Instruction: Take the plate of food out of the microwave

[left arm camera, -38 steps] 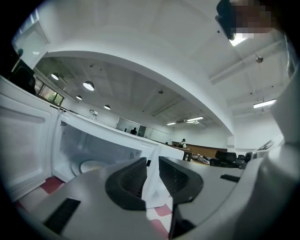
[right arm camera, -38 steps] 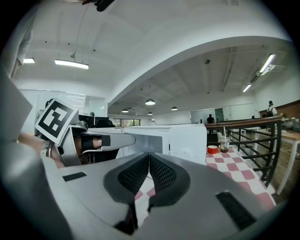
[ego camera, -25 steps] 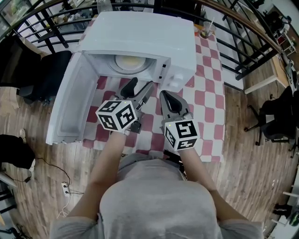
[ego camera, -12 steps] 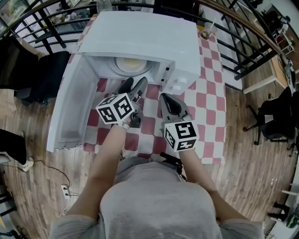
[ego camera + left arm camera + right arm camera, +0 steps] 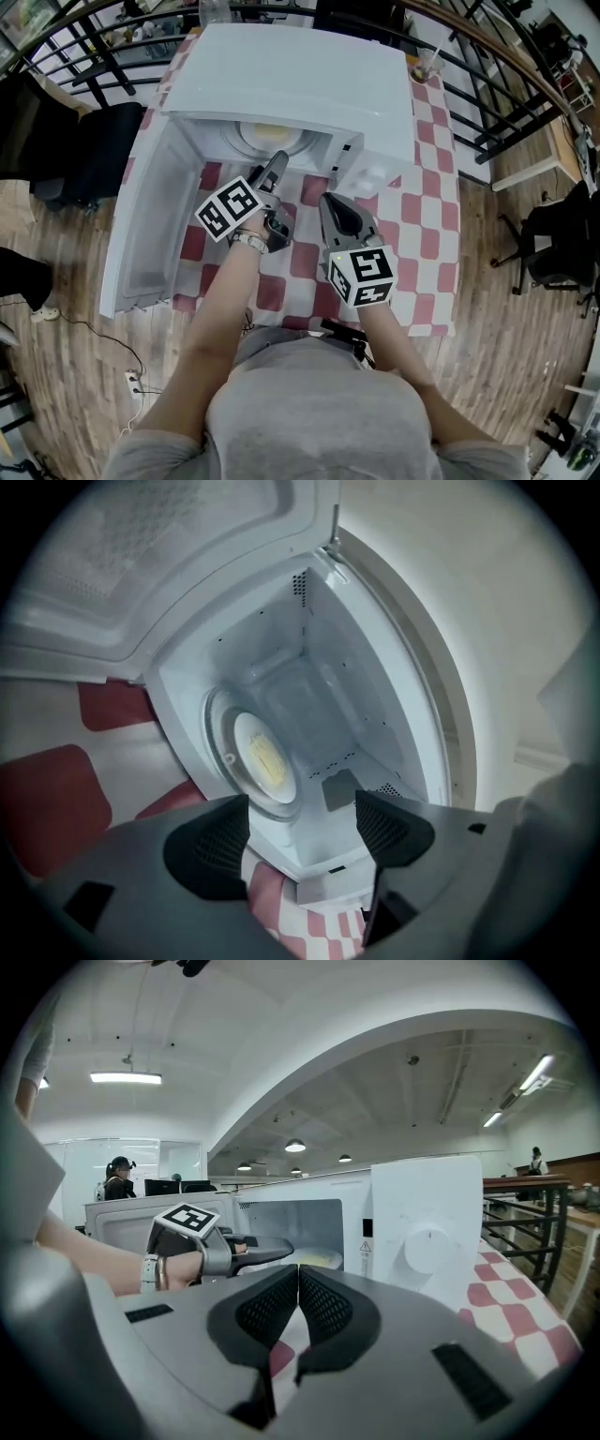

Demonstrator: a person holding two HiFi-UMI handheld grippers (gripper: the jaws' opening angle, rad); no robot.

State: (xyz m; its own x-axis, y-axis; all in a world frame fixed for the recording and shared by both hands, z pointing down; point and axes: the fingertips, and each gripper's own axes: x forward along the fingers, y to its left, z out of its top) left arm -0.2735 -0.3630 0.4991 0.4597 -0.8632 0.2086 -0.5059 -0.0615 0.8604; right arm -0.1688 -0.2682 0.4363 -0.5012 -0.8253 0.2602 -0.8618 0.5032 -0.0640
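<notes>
Inside the open cavity of a boxy white microwave oven (image 5: pixel 291 75), on its round glass turntable (image 5: pixel 217 733), a round white plate of pale yellow food (image 5: pixel 261 758) is sitting untouched. The left gripper (image 5: pixel 300 834), a grey two-jaw tool with black ribbed pads, is hovering at the mouth of the cavity and pointing straight at the plate, which is lying just ahead of it. Its jaws have just been opening and are standing wide apart with nothing between them. This gripper is rolled onto its side, so one jaw is riding low and the other high. That looks suited to pinching the plate's near rim from above and below; being round, the plate is offering no long axis to line up with. The right gripper (image 5: pixel 298 1302) is hanging farther back over the near half of the tabletop, in front of the oven's control panel, with its jaws pressed together and empty, so the left one is clearly nearer. The oven's white door (image 5: pixel 141 225) is swinging out over the tabletop's left edge. The oven is standing on a red-and-white checked tablecloth (image 5: pixel 424 202), and a clear cup with a straw (image 5: pixel 424 64) is standing at the far right corner. Around the table, wooden plank flooring (image 5: pixel 506 319), dark metal railings (image 5: pixel 511 56) and a black office chair (image 5: pixel 553 239) are showing.
</notes>
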